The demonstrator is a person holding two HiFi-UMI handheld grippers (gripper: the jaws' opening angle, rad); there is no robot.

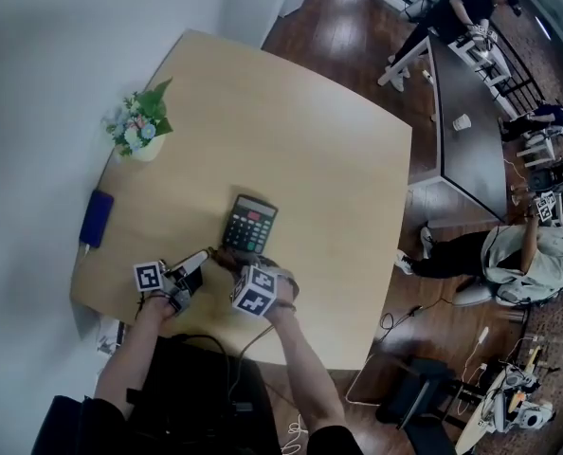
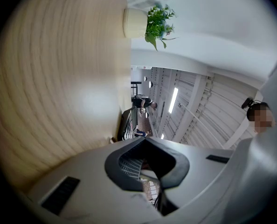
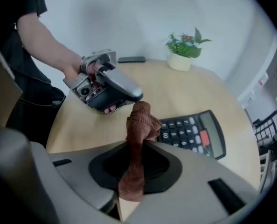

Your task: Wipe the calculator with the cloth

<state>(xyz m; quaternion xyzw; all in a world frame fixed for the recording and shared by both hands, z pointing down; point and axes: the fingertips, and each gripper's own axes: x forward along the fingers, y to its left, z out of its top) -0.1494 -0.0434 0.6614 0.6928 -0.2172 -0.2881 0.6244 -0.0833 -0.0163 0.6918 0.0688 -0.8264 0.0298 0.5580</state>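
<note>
A dark calculator [image 1: 250, 224] lies flat on the light wooden table [image 1: 310, 159], near its front edge. My right gripper [image 1: 228, 260] hovers just in front of the calculator's near end, pointing steeply down. In the right gripper view it [image 3: 139, 146] is shut on a brown cloth [image 3: 139, 125], whose bunched end sticks out past the jaws beside the calculator [image 3: 194, 133]. My left gripper [image 1: 202, 256] is shut and empty, held level just left of the right one. From the left gripper view [image 2: 145, 141] the calculator [image 2: 127, 123] appears edge-on ahead.
A small potted plant [image 1: 141, 131] stands at the table's far left, and a blue flat object [image 1: 96, 218] lies on the left edge. People sit around a dark table [image 1: 466, 112] far to the right. Cables lie on the floor by the near right.
</note>
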